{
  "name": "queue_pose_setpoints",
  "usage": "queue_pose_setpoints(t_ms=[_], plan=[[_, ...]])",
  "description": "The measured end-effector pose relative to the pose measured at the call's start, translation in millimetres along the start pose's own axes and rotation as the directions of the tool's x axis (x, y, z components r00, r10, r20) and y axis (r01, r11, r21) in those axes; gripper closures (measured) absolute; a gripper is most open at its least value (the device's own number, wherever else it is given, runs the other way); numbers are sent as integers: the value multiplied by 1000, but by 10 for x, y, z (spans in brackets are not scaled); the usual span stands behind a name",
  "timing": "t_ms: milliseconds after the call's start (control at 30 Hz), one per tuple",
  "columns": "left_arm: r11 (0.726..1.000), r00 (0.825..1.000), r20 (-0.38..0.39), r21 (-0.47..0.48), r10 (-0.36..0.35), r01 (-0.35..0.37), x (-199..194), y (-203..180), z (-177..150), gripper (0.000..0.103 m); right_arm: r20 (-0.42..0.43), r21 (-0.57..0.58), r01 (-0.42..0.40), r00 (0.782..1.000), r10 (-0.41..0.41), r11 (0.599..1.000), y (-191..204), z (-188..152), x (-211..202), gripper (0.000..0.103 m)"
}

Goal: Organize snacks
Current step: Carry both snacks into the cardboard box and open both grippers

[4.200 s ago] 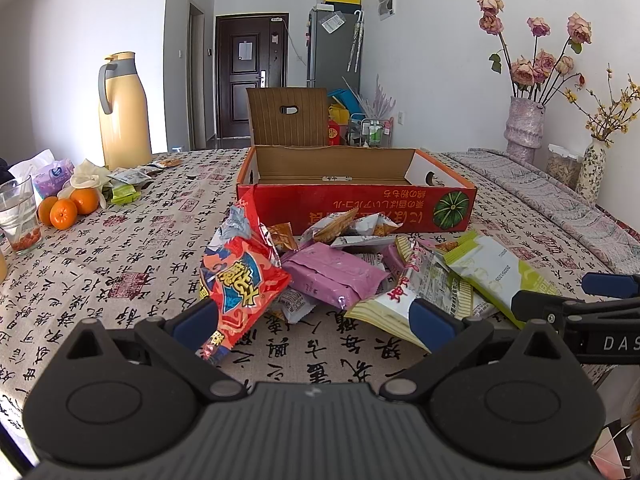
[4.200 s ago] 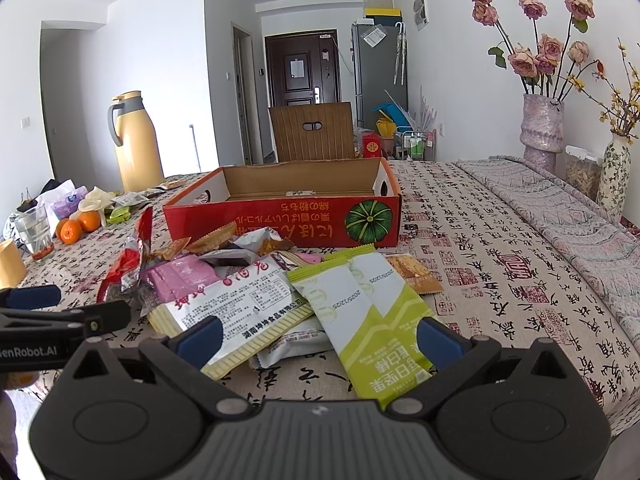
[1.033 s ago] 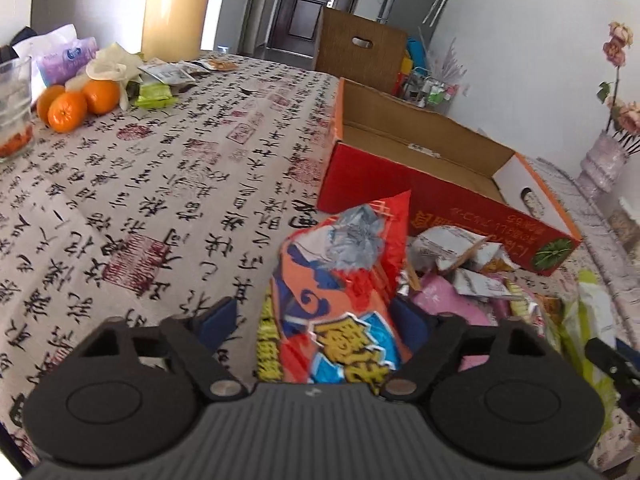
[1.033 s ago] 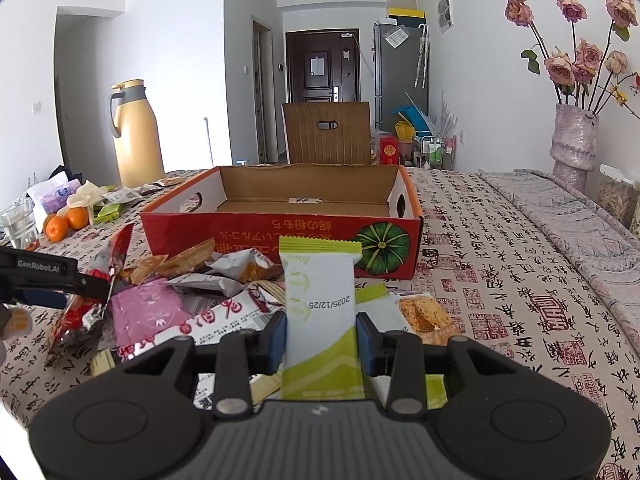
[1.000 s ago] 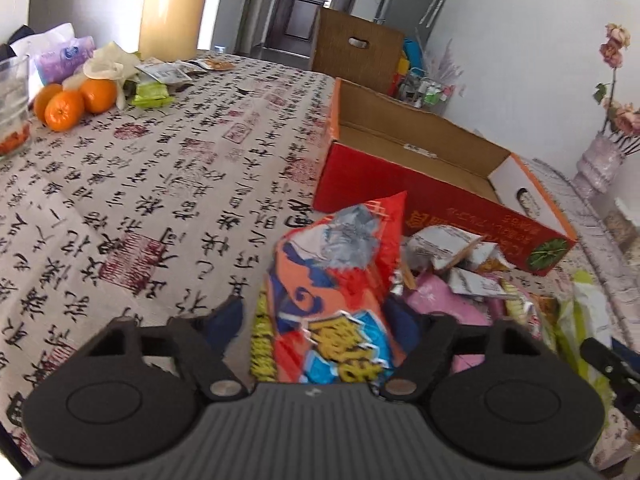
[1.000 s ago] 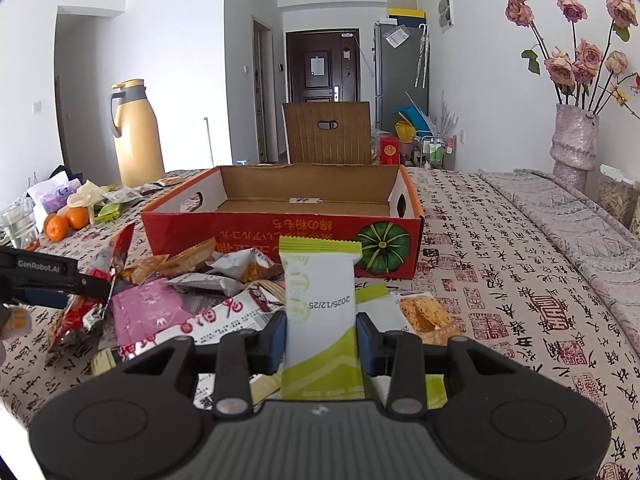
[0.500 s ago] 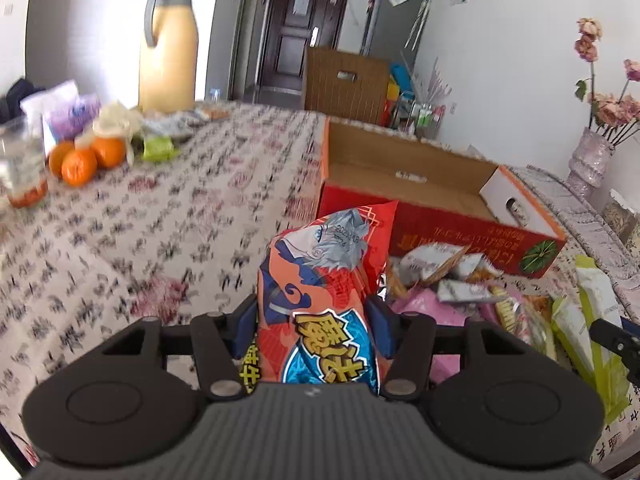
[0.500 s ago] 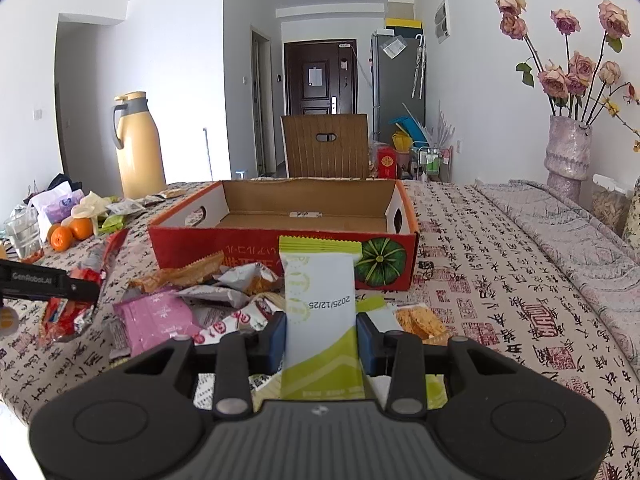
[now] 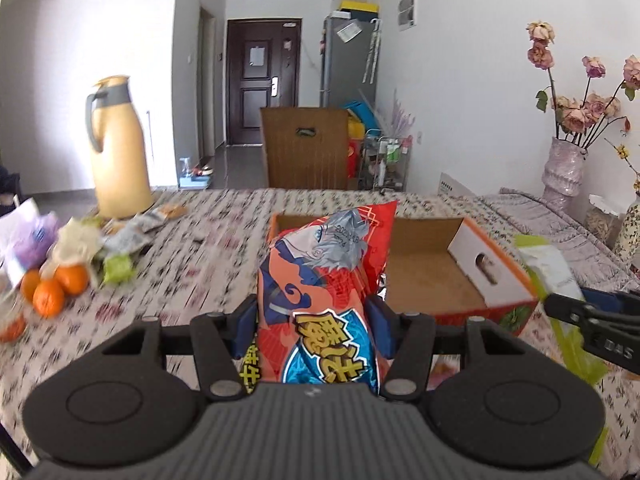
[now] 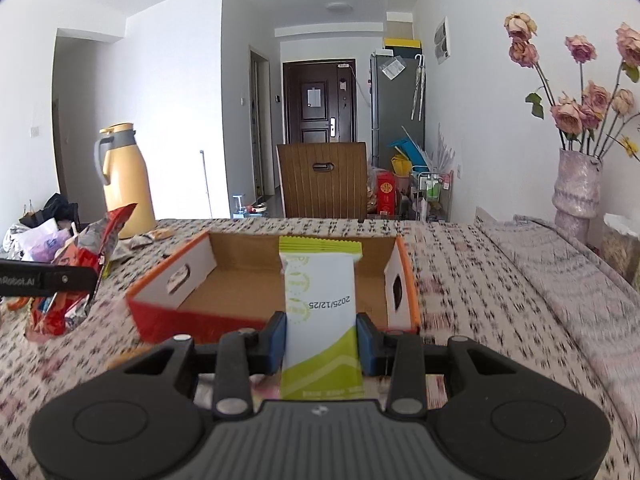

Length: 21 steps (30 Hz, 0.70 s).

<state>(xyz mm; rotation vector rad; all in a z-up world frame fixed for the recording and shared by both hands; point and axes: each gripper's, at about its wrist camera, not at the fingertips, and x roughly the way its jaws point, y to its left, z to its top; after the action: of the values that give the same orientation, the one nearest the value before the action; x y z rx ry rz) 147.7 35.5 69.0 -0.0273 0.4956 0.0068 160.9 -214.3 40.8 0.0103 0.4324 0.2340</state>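
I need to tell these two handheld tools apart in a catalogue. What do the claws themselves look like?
Both look alike: a dark grey ribbed body with two round black discs, black linkage arms with silver pivot pins, and blue pads on the fingers. The left claw shows white "Robot.AI" lettering on its side in the right wrist view; the right claw shows white "DAS" lettering in the left wrist view. No hands or sleeves show.

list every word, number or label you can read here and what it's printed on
"2025/12/25": on the green and white packet, upside down in the right claw.
"DAS": on the right claw's arm, in the left view.
"nRobot.AI": on the left claw's arm, cut off at the right view's edge.
Red snack bag in the left claw: big yellow Chinese characters; small date unreadable.
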Motion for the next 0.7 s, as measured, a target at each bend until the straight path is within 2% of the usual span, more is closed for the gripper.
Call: queue_pose_setpoints(t_ms=[133, 433, 533, 700], plan=[[1000, 1000, 4, 24, 11, -12, 237, -127, 227, 45, -12, 8, 11, 1000, -11, 1000, -44, 274, 336, 67], [995, 996, -62, 78, 68, -63, 956, -334, 566, 45, -108, 12, 40, 993, -38, 999, -85, 700, 1201, 67], [991, 990, -102, 96, 98, -88, 1242, -392, 603, 45, -163, 11, 56, 985, -54, 998, -70, 746, 1532, 67], [984, 967, -202, 120, 154, -131, 1749, -420, 532, 45, -279, 11, 81, 957, -75, 997, -65, 677, 2049, 67]])
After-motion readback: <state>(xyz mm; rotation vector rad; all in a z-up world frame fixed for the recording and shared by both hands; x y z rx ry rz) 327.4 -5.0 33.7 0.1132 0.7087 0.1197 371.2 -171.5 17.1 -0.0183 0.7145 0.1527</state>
